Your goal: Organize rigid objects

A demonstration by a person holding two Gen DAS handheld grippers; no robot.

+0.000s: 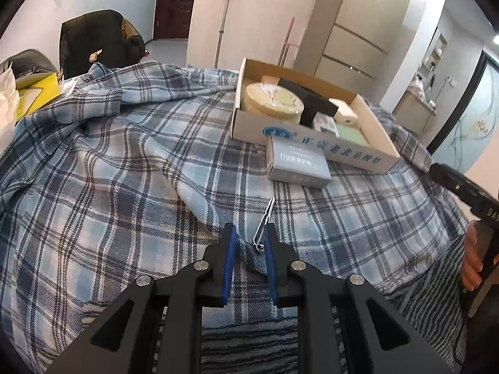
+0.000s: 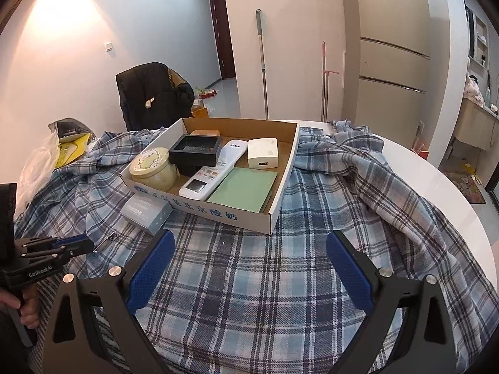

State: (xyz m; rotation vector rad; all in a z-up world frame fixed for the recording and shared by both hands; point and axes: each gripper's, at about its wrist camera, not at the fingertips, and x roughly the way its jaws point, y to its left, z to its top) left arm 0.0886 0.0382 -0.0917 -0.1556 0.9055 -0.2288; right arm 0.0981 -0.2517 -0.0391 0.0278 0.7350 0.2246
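A shallow cardboard box sits on the plaid cloth. It holds a round cream tin, a black square tray, a white remote, a white adapter and a green pad. A grey carton lies outside, against the box front. Thin metal tweezers lie on the cloth. My left gripper is narrowly open around the tweezers' near end and a fold of cloth. My right gripper is wide open and empty, in front of the box.
A blue plaid cloth covers a round white table. A chair with a black jacket stands behind it. Yellow papers and a plastic bag lie at the far left. A mop handle leans on the wall.
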